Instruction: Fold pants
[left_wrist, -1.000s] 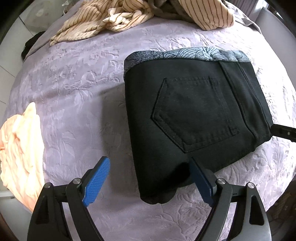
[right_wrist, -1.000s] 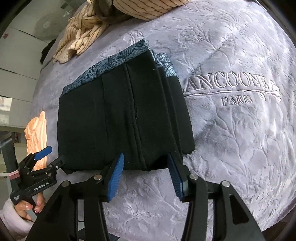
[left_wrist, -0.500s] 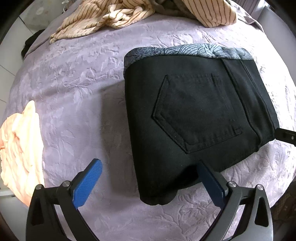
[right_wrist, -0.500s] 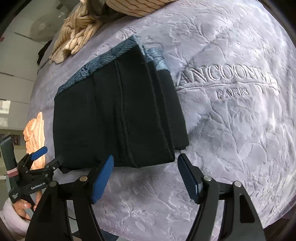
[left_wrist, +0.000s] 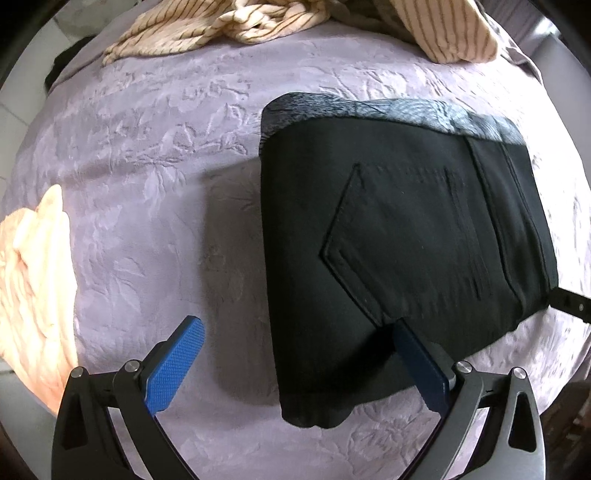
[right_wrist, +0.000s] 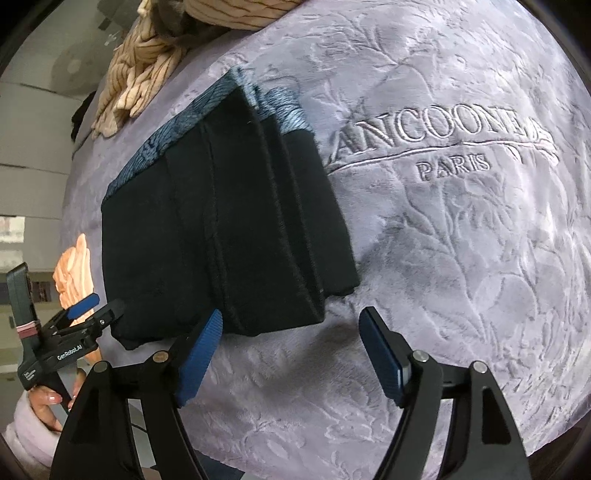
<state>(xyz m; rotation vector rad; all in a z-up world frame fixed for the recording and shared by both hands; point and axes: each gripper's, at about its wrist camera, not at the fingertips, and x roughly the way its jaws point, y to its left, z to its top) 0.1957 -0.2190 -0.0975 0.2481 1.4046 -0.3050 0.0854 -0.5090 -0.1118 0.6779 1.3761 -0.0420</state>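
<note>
The black pants (left_wrist: 399, 236) lie folded into a compact stack on the lilac bedspread (left_wrist: 147, 177), back pocket up, with a blue-grey patterned lining along the far edge. In the right wrist view the pants (right_wrist: 221, 229) show stacked layers. My left gripper (left_wrist: 299, 365) is open and empty, its jaws straddling the near left corner of the stack. My right gripper (right_wrist: 291, 354) is open and empty, just off the stack's near edge. The left gripper also shows in the right wrist view (right_wrist: 92, 310), at the stack's left corner.
A striped beige garment (left_wrist: 258, 22) is heaped at the far side of the bed. A peach cloth (left_wrist: 33, 288) lies at the left edge. The bedspread (right_wrist: 461, 258) carries embroidered lettering to the right of the pants.
Both grippers have opened wider and drawn slightly back from the folded pants. The pants stay put on the bed.
</note>
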